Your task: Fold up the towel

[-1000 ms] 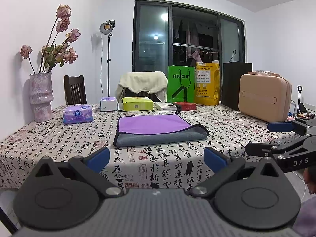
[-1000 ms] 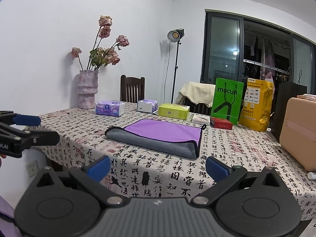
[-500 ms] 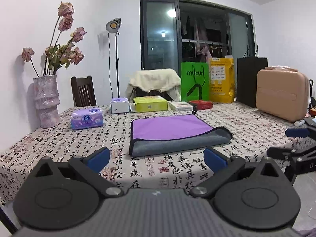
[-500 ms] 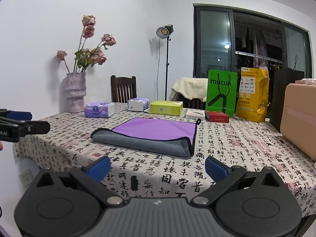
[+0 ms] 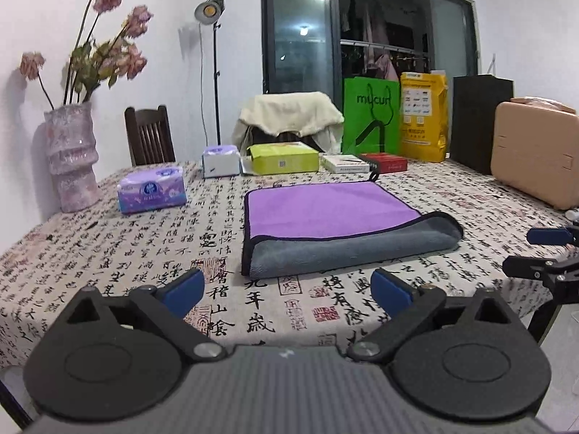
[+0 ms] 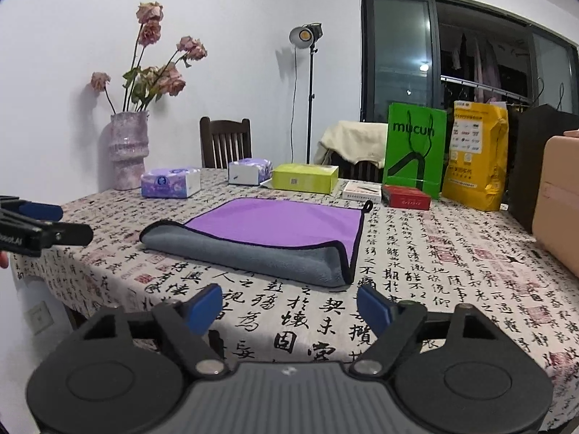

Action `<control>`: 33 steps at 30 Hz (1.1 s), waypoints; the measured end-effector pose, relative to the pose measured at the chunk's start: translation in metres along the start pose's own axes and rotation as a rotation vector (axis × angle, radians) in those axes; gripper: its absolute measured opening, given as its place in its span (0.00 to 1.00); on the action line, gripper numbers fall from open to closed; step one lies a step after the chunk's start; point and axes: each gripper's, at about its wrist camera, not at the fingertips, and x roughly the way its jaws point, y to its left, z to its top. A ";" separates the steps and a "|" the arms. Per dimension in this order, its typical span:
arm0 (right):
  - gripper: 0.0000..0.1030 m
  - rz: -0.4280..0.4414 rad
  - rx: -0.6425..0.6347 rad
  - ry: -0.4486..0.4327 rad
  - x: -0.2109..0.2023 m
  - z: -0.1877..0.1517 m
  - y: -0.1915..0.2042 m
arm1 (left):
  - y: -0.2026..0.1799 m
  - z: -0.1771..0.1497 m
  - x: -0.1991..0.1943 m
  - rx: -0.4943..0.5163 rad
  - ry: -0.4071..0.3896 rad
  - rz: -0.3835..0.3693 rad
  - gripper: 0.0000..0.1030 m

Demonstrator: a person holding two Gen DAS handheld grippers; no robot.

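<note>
**Approach step: both tongs short of the towel, nothing gripped**

Table with the white calligraphy-print cloth [image 5: 108,246]: fills the lower half of both wrist views. Taken as the landmark for everything below.

Purple-and-grey microfibre towel with dark piping [image 5: 333,217]: lies near the middle of the table, purple face up. Its near edge is doubled over, showing a rolled grey band, so it looks to have one fold in it already; judgement only. A small hanging loop sits at its far corner.

Along the table's far side: green paper bag [image 5: 369,115], yellow bag [image 5: 423,123], tan hard case [image 5: 535,159], speckled pink vase of dried roses [image 5: 72,159], purple tissue pack [image 5: 152,190]. All well apart from the towel.

Left gripper [image 5: 287,287]: blue-padded jaws spread wide, empty, over the table's near edge, short of the towel.

Right gripper [image 6: 289,307]: likewise released and empty, over the near edge toward the towel's grey corner.

Step in hand, as I read it: reaching in before a grasp. The next move calls for each tong to advance to one end of the towel's near grey edge, pinch both layers together, then lift and carry evenly so that the fold stays square.
</note>
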 end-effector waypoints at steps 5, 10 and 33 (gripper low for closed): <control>0.74 0.002 -0.006 0.007 0.016 0.002 -0.005 | 0.005 0.000 0.022 -0.015 0.033 -0.008 0.87; 0.74 -0.004 -0.004 0.019 0.033 0.004 -0.012 | 0.007 0.000 0.038 -0.008 0.051 -0.001 0.84; 0.59 0.015 0.005 0.097 0.107 0.021 -0.037 | 0.029 0.021 0.109 -0.038 0.101 -0.025 0.74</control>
